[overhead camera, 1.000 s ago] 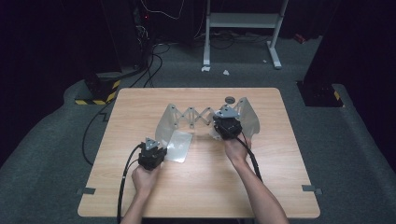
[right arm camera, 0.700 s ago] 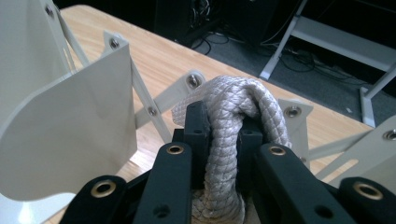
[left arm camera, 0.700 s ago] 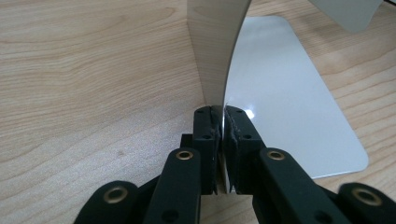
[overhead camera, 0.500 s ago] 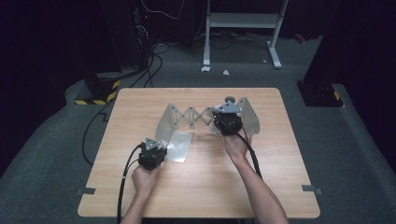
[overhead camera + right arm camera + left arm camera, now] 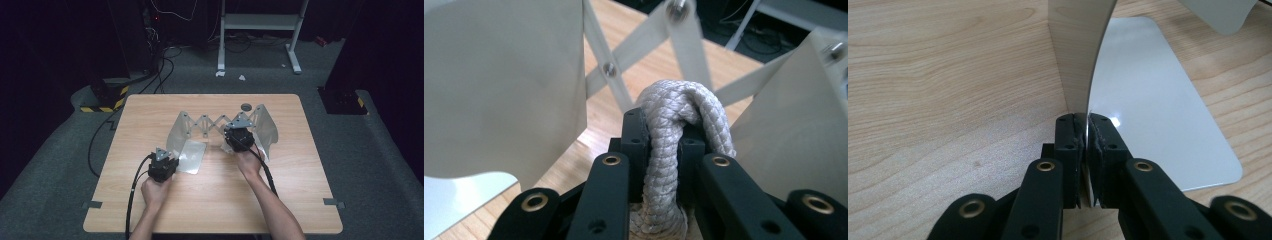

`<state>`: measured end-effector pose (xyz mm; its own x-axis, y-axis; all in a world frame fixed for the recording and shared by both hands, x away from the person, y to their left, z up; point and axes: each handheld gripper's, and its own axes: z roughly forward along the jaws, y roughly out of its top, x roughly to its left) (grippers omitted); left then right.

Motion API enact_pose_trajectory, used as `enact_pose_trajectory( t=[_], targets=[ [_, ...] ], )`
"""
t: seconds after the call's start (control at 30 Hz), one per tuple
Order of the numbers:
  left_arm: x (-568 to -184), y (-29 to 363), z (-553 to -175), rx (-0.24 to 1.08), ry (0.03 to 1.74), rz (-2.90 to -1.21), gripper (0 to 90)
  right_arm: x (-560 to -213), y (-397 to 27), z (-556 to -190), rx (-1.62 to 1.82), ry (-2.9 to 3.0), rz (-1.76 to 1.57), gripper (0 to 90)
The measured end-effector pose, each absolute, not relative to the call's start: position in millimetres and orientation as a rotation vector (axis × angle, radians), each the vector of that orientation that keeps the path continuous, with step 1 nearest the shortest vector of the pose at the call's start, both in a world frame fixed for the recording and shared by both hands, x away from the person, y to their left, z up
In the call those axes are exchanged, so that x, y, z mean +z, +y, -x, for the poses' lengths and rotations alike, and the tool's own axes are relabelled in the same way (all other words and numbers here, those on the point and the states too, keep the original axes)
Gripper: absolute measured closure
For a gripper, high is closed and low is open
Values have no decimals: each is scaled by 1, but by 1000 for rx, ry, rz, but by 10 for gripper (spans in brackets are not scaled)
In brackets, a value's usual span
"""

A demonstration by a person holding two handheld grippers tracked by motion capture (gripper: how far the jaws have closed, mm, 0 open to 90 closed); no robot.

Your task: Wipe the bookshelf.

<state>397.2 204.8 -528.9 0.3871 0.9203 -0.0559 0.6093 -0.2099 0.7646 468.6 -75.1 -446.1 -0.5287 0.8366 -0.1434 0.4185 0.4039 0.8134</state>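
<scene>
Two grippers work an expanding metal rack at the centre of a wooden table (image 5: pixel 150 112).
The left gripper (image 5: pixel 1087 145) pinches the upright edge of the rack's left end plate (image 5: pixel 1078 55); the right gripper (image 5: pixel 663 145) clamps a grey braided rope (image 5: pixel 674 130) between the scissor-linked rack (image 5: pixel 210 122) plates, upper centre.

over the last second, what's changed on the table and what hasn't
Little has changed. The right hand-held gripper has edged slightly down toward the table between the two end plates of the expanding metal rack, staying shut on the grey braided rope. The left hand-held gripper has kept its place, clamped on the edge of the rack's left end plate. The rack, the small dark disc and the wooden table stayed put.
</scene>
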Motion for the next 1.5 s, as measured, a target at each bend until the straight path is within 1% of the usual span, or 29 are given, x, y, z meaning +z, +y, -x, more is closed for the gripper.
enact_pose_trajectory(
  t=[0.43, 0.77, 1.03, 1.3, 1.5],
  targets=[
    [-529, 205, -397, 545, 1313, -1922, 828, -478, -68, -482, 954, 2185, -1134, 804],
    [-529, 203, -399, 555, 1304, -1926, 829, -491, -64, -494, 940, 2192, -1160, 804],
    [-529, 202, -402, 563, 1305, -1930, 828, -488, -60, -497, 962, 2196, -1172, 804],
    [-529, 202, -402, 565, 1305, -1933, 827, -468, -54, -502, 1002, 2196, -1141, 804],
    [-529, 202, -402, 564, 1305, -1932, 827, -453, -55, -498, 1046, 2155, -1111, 803]
  ],
)
